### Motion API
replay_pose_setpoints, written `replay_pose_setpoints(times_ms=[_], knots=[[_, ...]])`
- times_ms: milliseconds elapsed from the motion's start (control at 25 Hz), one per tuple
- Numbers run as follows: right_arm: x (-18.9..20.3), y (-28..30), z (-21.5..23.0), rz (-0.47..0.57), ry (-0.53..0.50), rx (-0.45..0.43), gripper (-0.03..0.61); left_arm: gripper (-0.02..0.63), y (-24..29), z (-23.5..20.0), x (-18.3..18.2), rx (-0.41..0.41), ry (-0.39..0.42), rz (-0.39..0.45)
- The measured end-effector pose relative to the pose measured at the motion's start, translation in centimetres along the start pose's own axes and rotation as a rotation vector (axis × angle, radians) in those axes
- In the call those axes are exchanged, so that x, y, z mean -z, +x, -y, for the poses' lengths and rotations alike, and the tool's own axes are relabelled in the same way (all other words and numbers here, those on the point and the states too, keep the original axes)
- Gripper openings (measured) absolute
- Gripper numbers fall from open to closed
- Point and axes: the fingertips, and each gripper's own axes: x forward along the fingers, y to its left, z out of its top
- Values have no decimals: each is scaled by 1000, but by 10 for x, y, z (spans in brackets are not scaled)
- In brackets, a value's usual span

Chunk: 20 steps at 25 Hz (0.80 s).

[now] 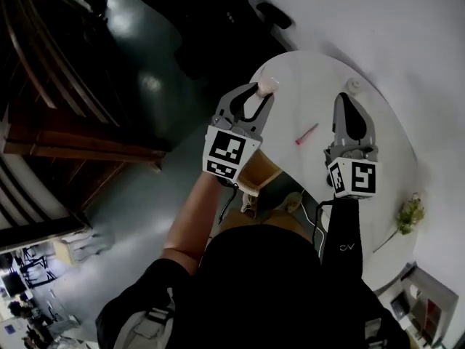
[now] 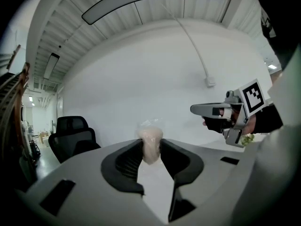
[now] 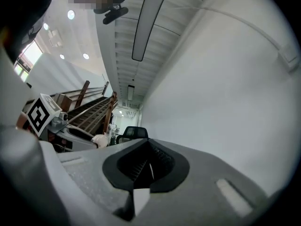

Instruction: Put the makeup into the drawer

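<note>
My left gripper (image 1: 263, 91) is shut on a small pale pink makeup item (image 1: 268, 86) in clear wrap, held in the air over the near-left edge of a white round table (image 1: 378, 158). The left gripper view shows the item (image 2: 151, 139) pinched between the dark pads (image 2: 130, 158). To its right my right gripper (image 1: 350, 106) hovers over the table with its jaws together and nothing in them; from the left gripper it shows as a grey tip (image 2: 200, 109). A thin pink stick (image 1: 306, 134) lies on the table between the two grippers. No drawer can be made out.
A small white object (image 1: 354, 84) sits at the table's far side and a green plant sprig (image 1: 410, 213) at its right end. A tan wooden surface (image 1: 258, 171) shows under the table's near edge. A black office chair (image 2: 73, 134) and a dark wooden staircase (image 1: 73, 140) stand to the left.
</note>
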Motion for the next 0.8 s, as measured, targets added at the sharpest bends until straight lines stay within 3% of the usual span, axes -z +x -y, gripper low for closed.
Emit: replay_pose_setpoints(times_ms=[280,560,800], knots=[[22,26,-38,-30,48,-44,5,120,-14,-8,55,46,-9,-86],[25,29,-51,-57,36,-40,5,121,-33,9,195,119,-94,-396],[25,23,-52,-80,9,-11,5,121,-42,15,277,146,-152,-569]])
